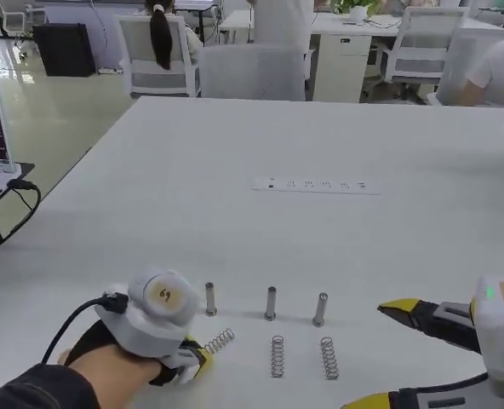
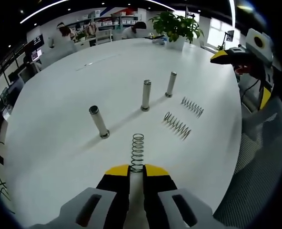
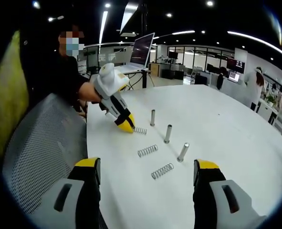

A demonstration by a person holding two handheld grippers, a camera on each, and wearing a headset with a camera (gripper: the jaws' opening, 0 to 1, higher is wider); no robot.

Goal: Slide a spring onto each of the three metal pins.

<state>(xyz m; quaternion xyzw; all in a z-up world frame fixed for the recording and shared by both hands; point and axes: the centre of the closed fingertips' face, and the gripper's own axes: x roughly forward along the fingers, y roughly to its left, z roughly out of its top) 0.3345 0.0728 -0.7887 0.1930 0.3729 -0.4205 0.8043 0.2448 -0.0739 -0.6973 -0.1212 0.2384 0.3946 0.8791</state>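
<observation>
Three pins stand in a row on the worktop [image 1: 150, 213]: left pin [image 1: 209, 299], middle pin [image 1: 271, 303], right pin [image 1: 321, 309]. At 6 o'clock of each lies a spring: left spring [image 1: 220, 341], middle spring [image 1: 277, 355], right spring [image 1: 329, 358]. The left spring's near end sits between the jaws of the left gripper [image 1: 199, 358]. The right gripper [image 1: 388, 354] is at 4 o'clock of the right pin, apart. The power strip [image 1: 316, 185] lies at 12 o'clock, well apart.

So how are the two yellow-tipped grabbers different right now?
The left yellow-tipped gripper is shut on a small coiled metal spring; the right yellow-tipped gripper gapes open, empty. The left is low beside the upright steel pins; the right is off to the side. Both have yellow tips.
</observation>
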